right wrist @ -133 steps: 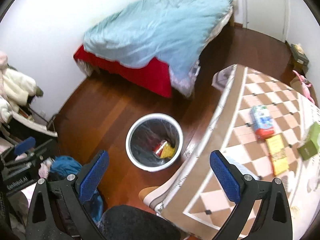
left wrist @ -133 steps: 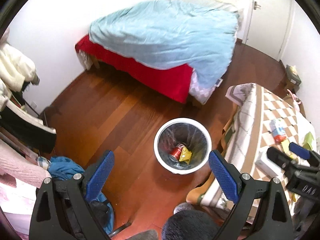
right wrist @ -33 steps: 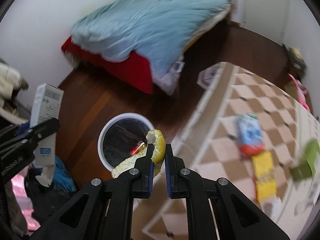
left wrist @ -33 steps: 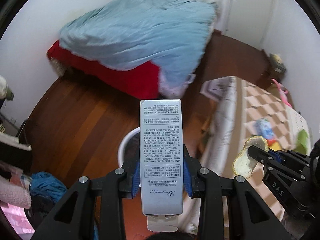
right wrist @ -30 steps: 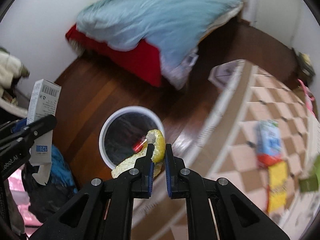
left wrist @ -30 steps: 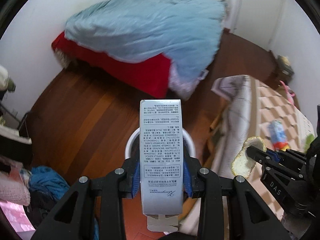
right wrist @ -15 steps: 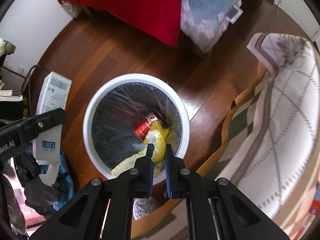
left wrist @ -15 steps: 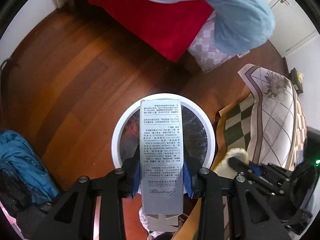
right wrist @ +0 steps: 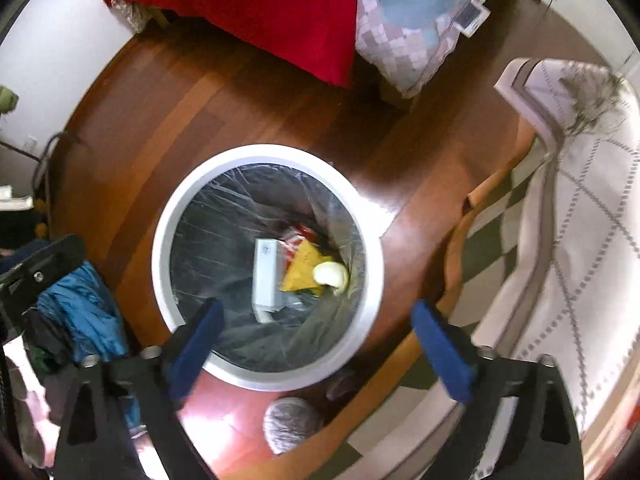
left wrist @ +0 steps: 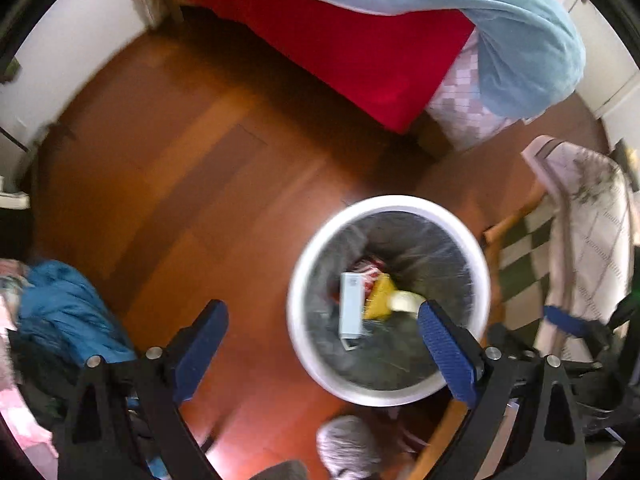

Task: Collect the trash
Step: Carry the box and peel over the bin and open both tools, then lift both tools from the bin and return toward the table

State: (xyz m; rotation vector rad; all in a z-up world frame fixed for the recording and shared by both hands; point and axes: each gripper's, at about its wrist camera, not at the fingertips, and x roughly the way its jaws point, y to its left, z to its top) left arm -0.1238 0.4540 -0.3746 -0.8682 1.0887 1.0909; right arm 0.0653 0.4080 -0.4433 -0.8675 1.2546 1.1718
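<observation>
A white round trash bin [left wrist: 304, 268] [right wrist: 372, 300] with a clear liner stands on the wooden floor. Inside lie a long white carton [left wrist: 351, 306] [right wrist: 266, 276], a yellow wrapper [left wrist: 380, 296] [right wrist: 304, 268], a pale fruit peel [left wrist: 406, 301] [right wrist: 331, 274] and a red can [left wrist: 370, 267] [right wrist: 298, 236]. My left gripper [left wrist: 326, 338] hangs open above the bin's near left side, nothing between its blue pads. My right gripper [right wrist: 318, 340] is open over the bin's near rim, also holding nothing.
A bed with a red sheet [left wrist: 344, 36] and a light blue duvet [left wrist: 460, 4] fills the far side. A table with a checked cloth [right wrist: 568, 216] stands right of the bin. Blue clothing [left wrist: 68, 316] lies on the floor at left. A grey slipper [right wrist: 292, 420] sits near the bin.
Both grippers opened over the bin. The white carton dropped from the left one and the peel from the right one; both now lie inside the bin.
</observation>
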